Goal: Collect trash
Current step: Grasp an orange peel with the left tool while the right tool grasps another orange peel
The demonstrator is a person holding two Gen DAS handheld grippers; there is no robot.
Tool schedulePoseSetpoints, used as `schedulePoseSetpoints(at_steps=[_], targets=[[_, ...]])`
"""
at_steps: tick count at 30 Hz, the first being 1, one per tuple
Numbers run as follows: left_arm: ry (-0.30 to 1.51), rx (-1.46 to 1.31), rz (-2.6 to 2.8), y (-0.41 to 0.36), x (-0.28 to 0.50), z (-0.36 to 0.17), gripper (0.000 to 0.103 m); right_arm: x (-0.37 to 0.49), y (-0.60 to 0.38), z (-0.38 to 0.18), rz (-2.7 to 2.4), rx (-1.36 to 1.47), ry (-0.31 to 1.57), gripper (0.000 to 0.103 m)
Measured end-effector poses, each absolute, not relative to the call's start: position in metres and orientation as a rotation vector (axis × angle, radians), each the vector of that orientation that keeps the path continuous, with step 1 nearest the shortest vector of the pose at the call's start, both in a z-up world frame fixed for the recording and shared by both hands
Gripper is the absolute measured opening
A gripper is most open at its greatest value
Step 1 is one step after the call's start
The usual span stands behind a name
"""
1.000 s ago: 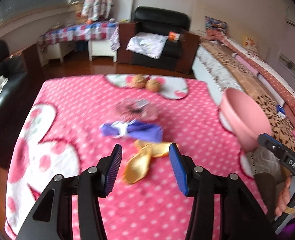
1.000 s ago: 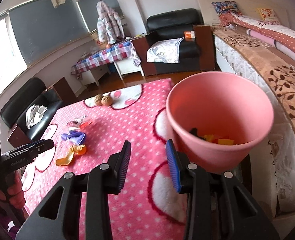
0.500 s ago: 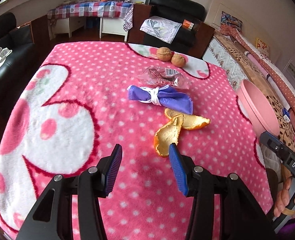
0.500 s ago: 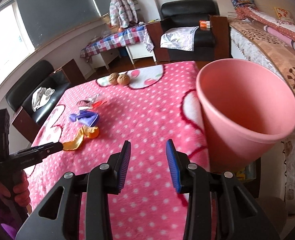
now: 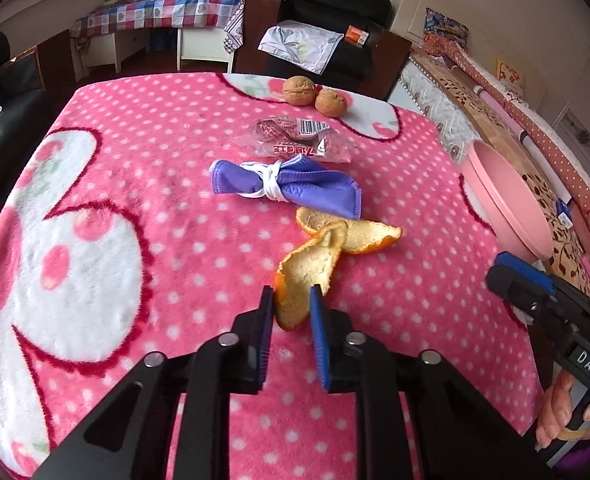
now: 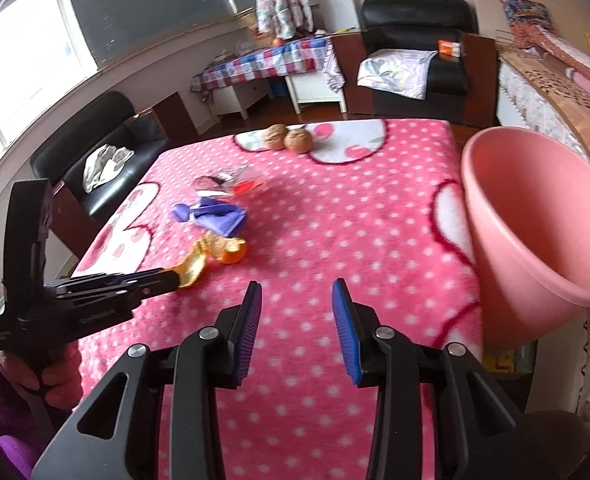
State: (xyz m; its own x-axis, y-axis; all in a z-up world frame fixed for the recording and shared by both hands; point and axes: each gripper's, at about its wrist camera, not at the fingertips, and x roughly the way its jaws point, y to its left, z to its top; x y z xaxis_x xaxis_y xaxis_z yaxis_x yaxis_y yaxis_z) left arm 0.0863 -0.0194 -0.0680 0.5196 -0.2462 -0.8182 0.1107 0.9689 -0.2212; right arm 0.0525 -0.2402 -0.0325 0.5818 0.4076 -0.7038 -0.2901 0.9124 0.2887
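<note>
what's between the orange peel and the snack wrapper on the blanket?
The purple cloth bundle, tied with a white band, lies between the orange peel and the snack wrapper. The left wrist view shows it clearest.

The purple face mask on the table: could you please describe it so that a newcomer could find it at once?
On the pink polka-dot blanket, look mid-table, between the clear snack wrapper beyond it and the orange peel nearer. The purple face mask is the only purple item, folded and tied round with its white straps.
</note>
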Motion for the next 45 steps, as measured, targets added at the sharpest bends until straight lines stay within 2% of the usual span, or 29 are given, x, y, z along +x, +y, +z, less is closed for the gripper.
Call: schedulePoseSetpoints(at_steps=[1,12,32,34,38,45], targets=[[0.997,-0.150,-0.211,-0.018,0.086,-0.067,0.005,0.054,-0.237,-0.033,0.423,0.152,0.863,0.037],[0.924,-0.182,-0.147,0.010,0.076,-0.048,0.005,0.085,-0.192,-0.040,0.497,0.158,0.934,0.037],[0.905,-0.207,-0.027,0.037,0.076,-0.038,0.005,0.117,-0.158,-0.064,0.428,0.130,0.990,0.037],[0.905,-0.208,-0.022,0.037,0.076,-0.038,0.005,0.117,-0.159,-0.066,0.423,0.128,0.997,0.026],[0.899,-0.200,-0.009,0.037,0.076,-0.037,0.005,0.117,-0.163,-0.065,0.418,0.142,0.992,0.016],[0.888,-0.191,-0.002,0.034,0.076,-0.034,0.005,0.108,-0.178,-0.056,0.414,0.142,0.963,0.011]])
